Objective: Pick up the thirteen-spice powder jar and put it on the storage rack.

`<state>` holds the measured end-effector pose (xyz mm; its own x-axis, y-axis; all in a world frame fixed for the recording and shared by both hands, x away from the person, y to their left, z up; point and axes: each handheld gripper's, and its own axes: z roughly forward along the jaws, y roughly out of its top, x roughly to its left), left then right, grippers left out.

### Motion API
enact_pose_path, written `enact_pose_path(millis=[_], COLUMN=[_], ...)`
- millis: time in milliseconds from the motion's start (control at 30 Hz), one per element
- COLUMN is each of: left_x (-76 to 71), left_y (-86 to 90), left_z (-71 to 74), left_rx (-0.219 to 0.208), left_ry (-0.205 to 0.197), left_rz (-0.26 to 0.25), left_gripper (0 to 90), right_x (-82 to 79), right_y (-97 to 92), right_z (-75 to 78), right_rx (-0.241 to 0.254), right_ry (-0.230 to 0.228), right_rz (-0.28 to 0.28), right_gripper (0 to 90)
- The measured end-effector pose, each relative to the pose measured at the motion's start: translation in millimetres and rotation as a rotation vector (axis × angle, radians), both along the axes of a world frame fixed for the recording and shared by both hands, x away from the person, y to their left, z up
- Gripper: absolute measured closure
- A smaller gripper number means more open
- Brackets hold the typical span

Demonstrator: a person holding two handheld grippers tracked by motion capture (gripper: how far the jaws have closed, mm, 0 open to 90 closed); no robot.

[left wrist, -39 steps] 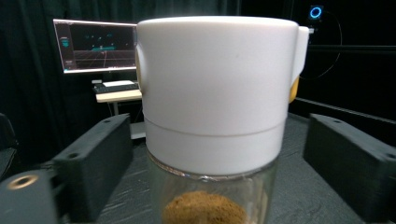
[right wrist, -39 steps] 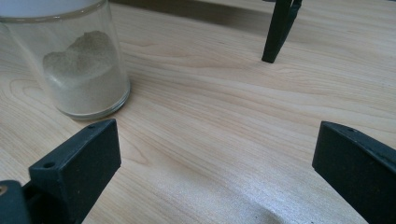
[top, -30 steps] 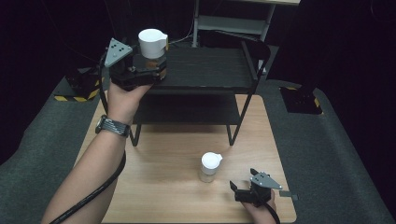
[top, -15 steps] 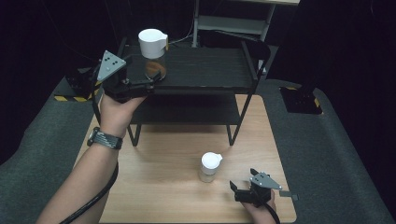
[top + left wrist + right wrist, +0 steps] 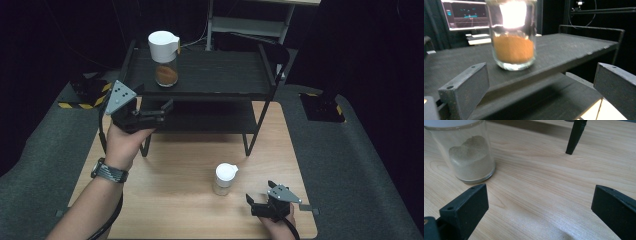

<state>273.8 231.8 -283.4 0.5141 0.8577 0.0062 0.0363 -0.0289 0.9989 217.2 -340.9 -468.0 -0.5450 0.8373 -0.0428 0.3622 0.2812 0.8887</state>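
High view: the left gripper [image 5: 162, 106], jaws wide apart and holding nothing, has backed off from the orange-spice jar [image 5: 164, 59], which now stands free near the front left corner of the black rack's [image 5: 225, 75] top shelf. Judged from that, the placing of this jar looks finished. The right gripper [image 5: 260, 205] rests at the tabletop's [image 5: 175, 185] front right edge, jaws open and empty, just beside the pale-powder jar [image 5: 224, 179], likely next for shelving.
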Motion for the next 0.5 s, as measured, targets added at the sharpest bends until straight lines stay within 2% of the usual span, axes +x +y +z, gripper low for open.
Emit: enact_pose_path(millis=[500], left_x=[-14.3], left_y=[-3.4], left_z=[-38.6], left_rx=[0.037], left_ry=[0.028], left_rz=[-0.055], left_gripper=[0.4], right_x=[0.1], right_y=[0.6], right_z=[0.5], right_rx=[-0.004], right_ry=[0.002], right_rz=[0.001], right_gripper=[0.4])
